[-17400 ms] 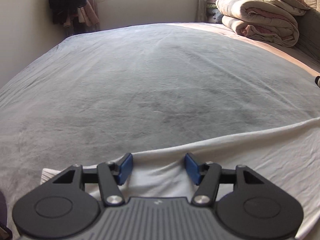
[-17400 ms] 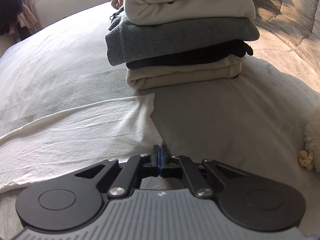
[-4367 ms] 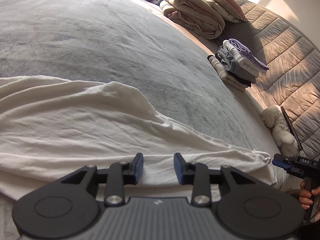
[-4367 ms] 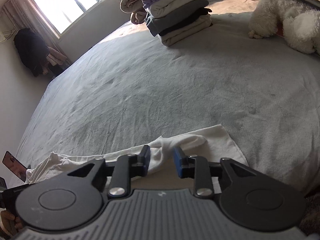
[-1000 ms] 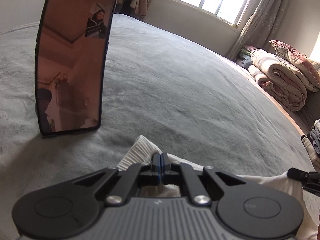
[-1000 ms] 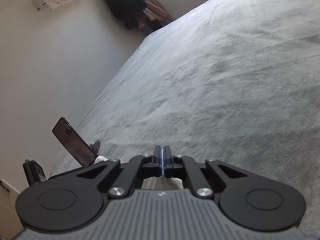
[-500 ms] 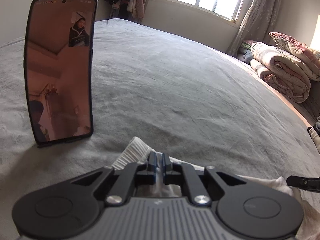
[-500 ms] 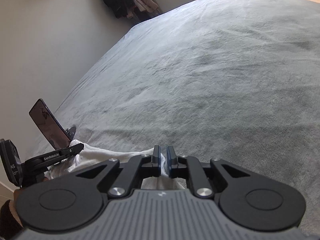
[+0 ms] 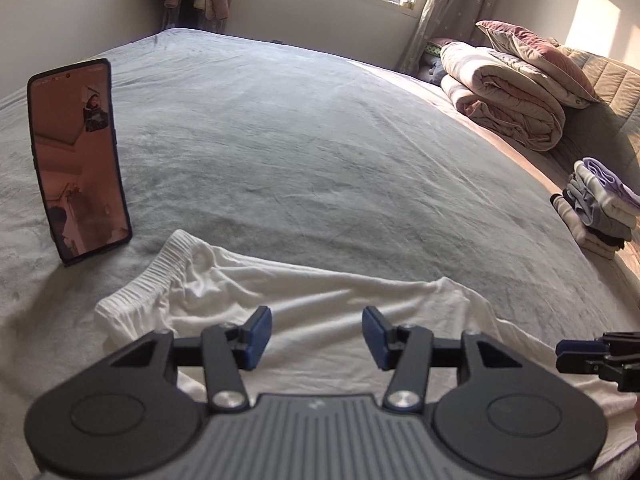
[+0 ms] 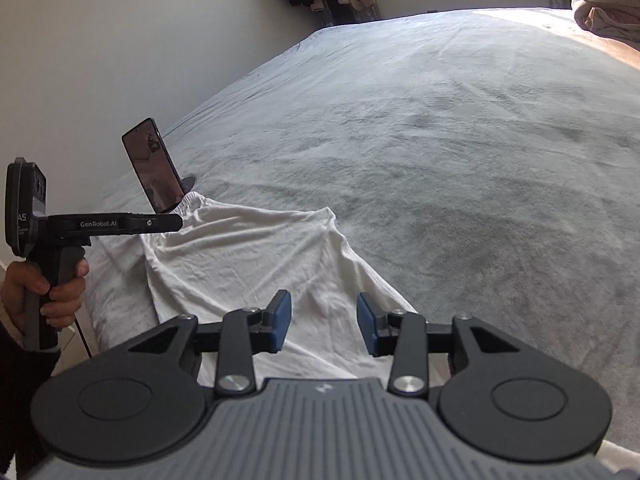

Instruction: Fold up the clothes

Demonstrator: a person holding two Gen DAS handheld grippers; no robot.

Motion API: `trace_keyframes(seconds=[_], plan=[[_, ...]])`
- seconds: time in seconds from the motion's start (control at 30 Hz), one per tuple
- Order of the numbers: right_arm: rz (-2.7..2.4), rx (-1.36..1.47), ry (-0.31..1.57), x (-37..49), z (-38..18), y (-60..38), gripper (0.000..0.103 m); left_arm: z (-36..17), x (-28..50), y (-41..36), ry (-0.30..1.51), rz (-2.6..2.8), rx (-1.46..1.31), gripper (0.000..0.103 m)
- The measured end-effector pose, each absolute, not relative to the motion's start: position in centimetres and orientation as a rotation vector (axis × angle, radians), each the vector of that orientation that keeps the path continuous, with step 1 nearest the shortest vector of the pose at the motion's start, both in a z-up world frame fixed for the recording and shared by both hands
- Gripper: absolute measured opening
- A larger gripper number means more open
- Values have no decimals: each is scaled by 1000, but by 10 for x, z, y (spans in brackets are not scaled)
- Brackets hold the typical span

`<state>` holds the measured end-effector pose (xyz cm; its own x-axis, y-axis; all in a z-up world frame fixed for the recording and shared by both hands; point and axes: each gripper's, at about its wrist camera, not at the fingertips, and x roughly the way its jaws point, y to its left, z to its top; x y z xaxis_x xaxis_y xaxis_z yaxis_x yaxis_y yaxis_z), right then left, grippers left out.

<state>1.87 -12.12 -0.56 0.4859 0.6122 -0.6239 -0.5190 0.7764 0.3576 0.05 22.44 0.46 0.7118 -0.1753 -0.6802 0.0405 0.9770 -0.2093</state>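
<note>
White trousers [image 9: 320,300] lie folded over on the grey bed, the ribbed waistband [image 9: 156,276] at the left end near the phone. They also show in the right wrist view [image 10: 256,256]. My left gripper [image 9: 316,338] is open and empty, just above the near edge of the cloth. My right gripper [image 10: 324,328] is open and empty over the other end of the cloth. The right gripper also shows at the edge of the left wrist view [image 9: 592,354]. The left gripper also shows side-on in the right wrist view [image 10: 176,222], near the waistband.
A phone [image 9: 78,160] stands propped on the bed left of the waistband. A stack of folded clothes [image 9: 600,208] sits at the far right. Rolled quilts and a pillow [image 9: 516,84] lie by the headboard. The grey blanket [image 9: 300,140] stretches beyond the trousers.
Both grippers were shut on the white cloth half a second ago. Both have opened, let go of it and drawn back, and the cloth lies on the bed.
</note>
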Motion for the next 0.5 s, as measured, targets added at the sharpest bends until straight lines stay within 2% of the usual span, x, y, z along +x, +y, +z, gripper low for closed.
trace_keyframes(seconds=[0.5], plan=[[524, 49, 806, -55, -2, -210, 41, -15, -24, 105, 850, -405, -31, 52]])
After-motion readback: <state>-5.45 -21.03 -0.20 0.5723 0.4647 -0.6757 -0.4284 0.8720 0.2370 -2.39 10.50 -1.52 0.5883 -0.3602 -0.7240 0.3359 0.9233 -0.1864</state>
